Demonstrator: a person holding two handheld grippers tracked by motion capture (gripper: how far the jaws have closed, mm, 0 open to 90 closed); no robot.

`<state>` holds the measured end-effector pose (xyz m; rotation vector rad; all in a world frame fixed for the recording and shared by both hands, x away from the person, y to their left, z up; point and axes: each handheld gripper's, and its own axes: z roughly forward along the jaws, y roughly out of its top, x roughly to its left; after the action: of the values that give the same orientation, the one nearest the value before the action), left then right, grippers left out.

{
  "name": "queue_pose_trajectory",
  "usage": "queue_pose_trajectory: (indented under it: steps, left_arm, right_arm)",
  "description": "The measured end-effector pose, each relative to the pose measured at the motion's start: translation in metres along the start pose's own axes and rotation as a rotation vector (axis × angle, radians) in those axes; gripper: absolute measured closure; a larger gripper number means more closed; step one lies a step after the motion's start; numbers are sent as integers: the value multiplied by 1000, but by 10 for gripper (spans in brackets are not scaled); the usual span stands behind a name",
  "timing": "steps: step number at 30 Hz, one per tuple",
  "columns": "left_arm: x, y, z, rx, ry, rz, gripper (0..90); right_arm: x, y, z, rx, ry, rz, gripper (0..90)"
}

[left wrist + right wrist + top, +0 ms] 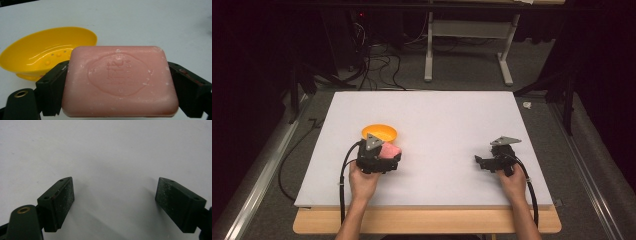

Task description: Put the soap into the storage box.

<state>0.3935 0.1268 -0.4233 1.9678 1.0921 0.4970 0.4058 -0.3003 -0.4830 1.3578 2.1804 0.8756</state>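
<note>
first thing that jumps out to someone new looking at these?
The pink soap bar, clamped between the left gripper's jaws at the near left of the white table, stamp facing the camera. Next, the empty yellow soap dish just beyond it, with raised bumps on its floor. The right gripper hangs open over bare table at the near right, holding nothing.

Soap (120,81) in L tool (117,82), dish (379,132) just behind (R tool (115,205) apart).

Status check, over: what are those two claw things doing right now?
Left gripper clamps pink soap. Right gripper open, empty. Yellow dish just beyond soap, nothing between.
</note>
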Motion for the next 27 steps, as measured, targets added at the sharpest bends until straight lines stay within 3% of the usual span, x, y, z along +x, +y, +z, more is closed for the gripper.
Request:
queue_pose_trajectory:
  steps: [24, 27]
  left_arm:
    - [29, 11, -3, -6, 90, -69, 136]
    - [34, 15, -1, 11, 119, -85, 136]
  right_arm:
    - [0, 0, 0, 0, 0, 0, 163]
    - [0, 0, 0, 0, 0, -2, 163]
